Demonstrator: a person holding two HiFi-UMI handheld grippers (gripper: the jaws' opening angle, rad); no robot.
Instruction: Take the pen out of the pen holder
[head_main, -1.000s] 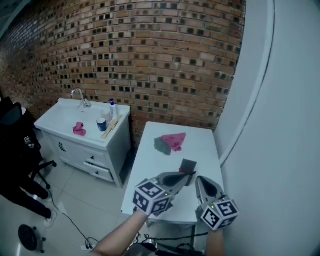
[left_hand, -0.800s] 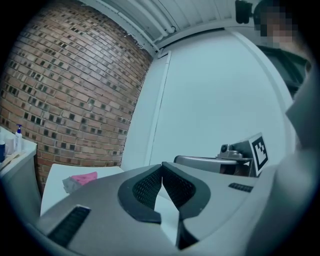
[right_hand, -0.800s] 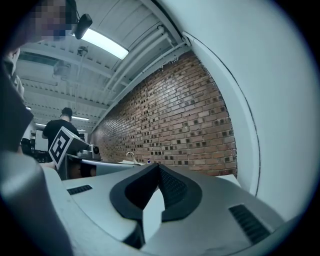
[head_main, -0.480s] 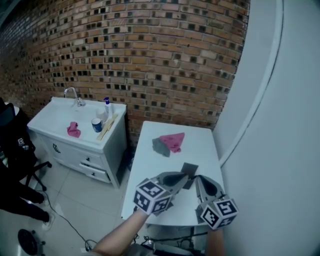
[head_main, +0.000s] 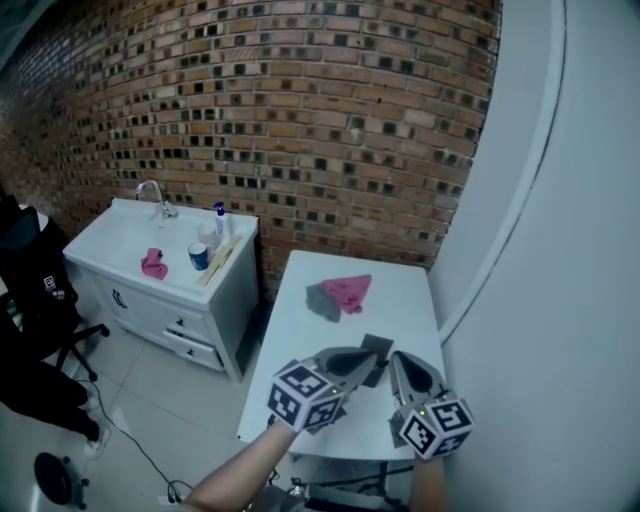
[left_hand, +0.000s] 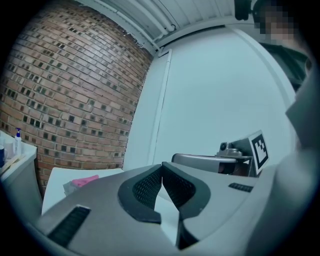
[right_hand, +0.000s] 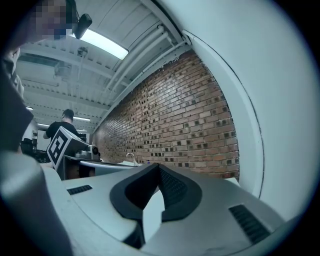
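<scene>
On the white table (head_main: 300, 340) lies a small dark square object (head_main: 378, 344); I cannot tell whether it is the pen holder, and no pen can be made out. My left gripper (head_main: 370, 356) hovers level over the table's near end with its tip at the edge of that dark object. Its jaws are shut and empty, as the left gripper (left_hand: 161, 166) view shows. My right gripper (head_main: 398, 358) is just to the right, also level. The right gripper (right_hand: 159, 166) has its jaws shut with nothing between them.
A pink cloth (head_main: 348, 291) and a grey cloth (head_main: 322, 300) lie at the table's far end. A white sink cabinet (head_main: 160, 275) with a faucet, a cup and a bottle stands to the left. A brick wall (head_main: 300, 120) is behind and a white wall (head_main: 560, 300) close on the right.
Both grippers have edged forward over the table, so the dark square object now sits nearer their tips. Their jaws have stayed shut.
</scene>
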